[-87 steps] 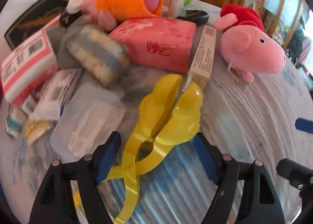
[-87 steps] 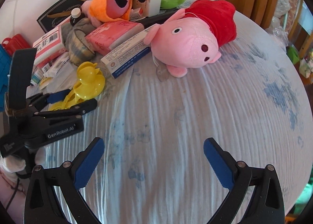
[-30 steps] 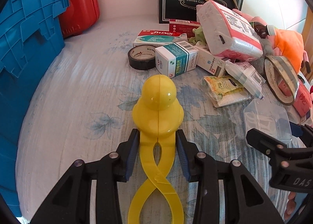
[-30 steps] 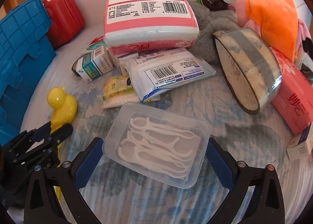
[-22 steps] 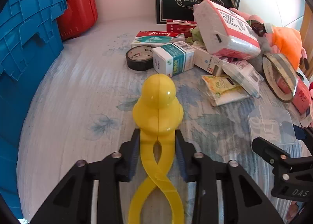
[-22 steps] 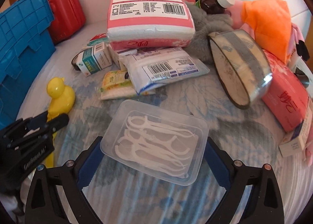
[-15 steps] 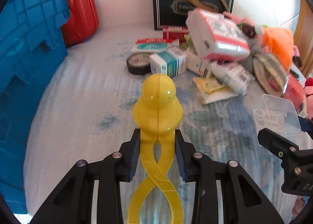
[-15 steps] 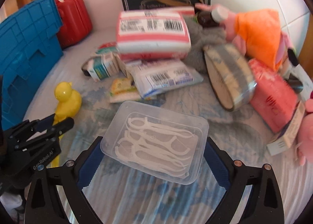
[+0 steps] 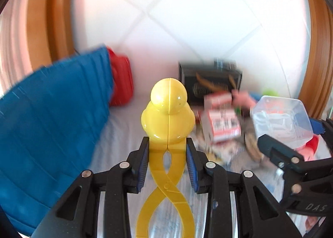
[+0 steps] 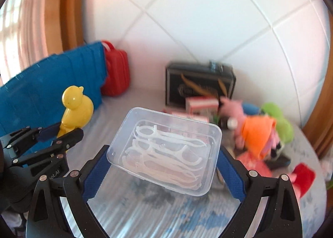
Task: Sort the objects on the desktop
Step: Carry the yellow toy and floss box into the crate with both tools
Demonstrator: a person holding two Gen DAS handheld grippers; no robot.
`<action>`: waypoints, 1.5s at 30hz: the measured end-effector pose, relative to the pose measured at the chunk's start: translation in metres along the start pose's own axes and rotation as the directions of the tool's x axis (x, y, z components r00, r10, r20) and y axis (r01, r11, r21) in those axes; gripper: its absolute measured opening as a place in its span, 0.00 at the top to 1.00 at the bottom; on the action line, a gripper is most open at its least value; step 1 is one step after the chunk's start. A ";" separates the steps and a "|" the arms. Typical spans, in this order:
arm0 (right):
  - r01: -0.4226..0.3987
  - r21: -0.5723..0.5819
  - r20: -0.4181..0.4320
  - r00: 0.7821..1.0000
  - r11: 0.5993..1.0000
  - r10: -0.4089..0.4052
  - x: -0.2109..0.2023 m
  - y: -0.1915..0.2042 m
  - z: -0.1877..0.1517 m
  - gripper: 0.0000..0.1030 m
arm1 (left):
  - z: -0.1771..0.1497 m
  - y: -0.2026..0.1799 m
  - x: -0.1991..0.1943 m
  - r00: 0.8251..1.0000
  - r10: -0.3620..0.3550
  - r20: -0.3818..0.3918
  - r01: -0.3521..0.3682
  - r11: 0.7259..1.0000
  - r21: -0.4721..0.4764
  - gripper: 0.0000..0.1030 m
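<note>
A yellow duck-shaped clip (image 9: 168, 111) is held clear of the tabletop (image 9: 122, 134), clamped at its neck between the pads of the left tongs (image 9: 167, 167), its crossed handles trailing back toward six o'clock. A clear plastic box (image 10: 166, 150) of white floss picks is gripped across its width by the right tongs (image 10: 164, 165), whose jaws stand wide and press on both side walls; in the left wrist view the same box is seen at three o'clock. A blue crate (image 9: 47, 121) is found at nine o'clock, with a red case (image 9: 121, 79) just behind it.

Both items are judged to be in transit toward the crate. The box is best kept level, since its thin walls may flex and slip from so wide a grip; the duck should be released only once it is over the opening.

The crate's opening is not shown, so its contents cannot be told. The heap of packets and plush toys (image 10: 258, 134) at two o'clock is blurred, and labels cannot be read.
</note>
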State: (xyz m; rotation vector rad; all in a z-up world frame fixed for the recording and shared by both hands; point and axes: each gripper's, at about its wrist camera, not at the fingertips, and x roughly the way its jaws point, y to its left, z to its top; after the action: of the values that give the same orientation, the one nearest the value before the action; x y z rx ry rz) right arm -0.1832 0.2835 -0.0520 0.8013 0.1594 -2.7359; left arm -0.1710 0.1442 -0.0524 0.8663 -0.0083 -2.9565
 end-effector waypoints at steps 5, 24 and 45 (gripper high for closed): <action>-0.010 -0.065 0.143 0.990 0.998 0.019 -0.051 0.045 0.058 0.05 | 0.049 0.038 -0.062 0.988 0.063 0.144 -0.059 0.998 -0.032 0.68; -0.229 -0.208 0.221 0.936 0.951 0.274 -0.063 0.328 0.156 0.05 | 0.078 0.340 -0.161 0.904 0.383 0.188 -0.353 0.919 -0.176 0.68; -0.118 -0.292 0.022 0.991 0.949 0.130 0.015 0.407 0.149 0.05 | 0.050 0.425 -0.114 0.958 0.286 -0.021 -0.284 0.941 -0.182 0.62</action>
State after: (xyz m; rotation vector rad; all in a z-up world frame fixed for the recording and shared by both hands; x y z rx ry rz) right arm -0.1488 -0.1359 0.0542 0.6486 0.4742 -2.5278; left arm -0.0784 -0.2739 0.0608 0.7595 0.1251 -2.6403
